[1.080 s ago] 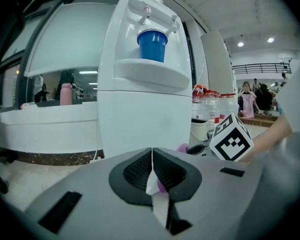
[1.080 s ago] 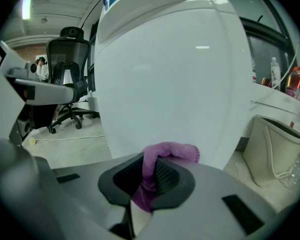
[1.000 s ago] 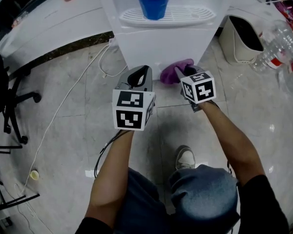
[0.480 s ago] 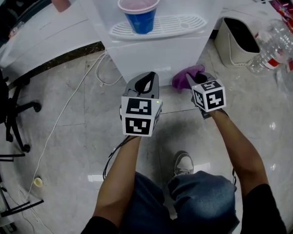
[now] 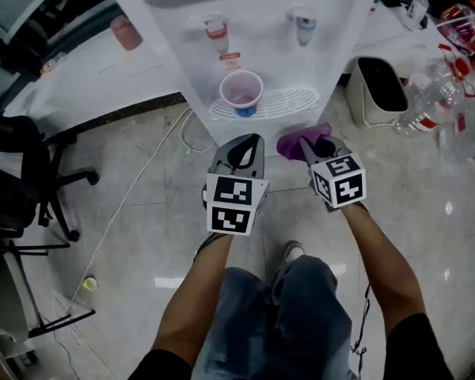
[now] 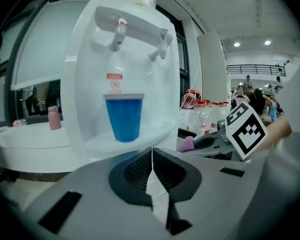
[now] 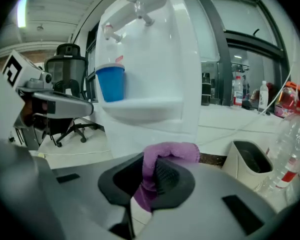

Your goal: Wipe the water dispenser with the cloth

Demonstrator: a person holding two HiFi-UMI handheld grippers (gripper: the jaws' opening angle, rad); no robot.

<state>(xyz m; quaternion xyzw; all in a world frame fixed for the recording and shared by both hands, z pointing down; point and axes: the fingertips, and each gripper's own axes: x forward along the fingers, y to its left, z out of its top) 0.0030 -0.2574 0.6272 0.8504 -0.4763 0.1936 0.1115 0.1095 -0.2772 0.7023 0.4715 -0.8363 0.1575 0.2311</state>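
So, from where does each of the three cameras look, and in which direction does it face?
Head view: on the person's head, looking steeply down at the water dispenser; both forearms and the legs show.
Left gripper view: on the left gripper, facing the dispenser's front along its closed, empty jaws.
Right gripper view: on the right gripper, facing the dispenser along jaws clamped on the purple cloth.
Shared: both gripper views see the blue cup, and each sees the other gripper.
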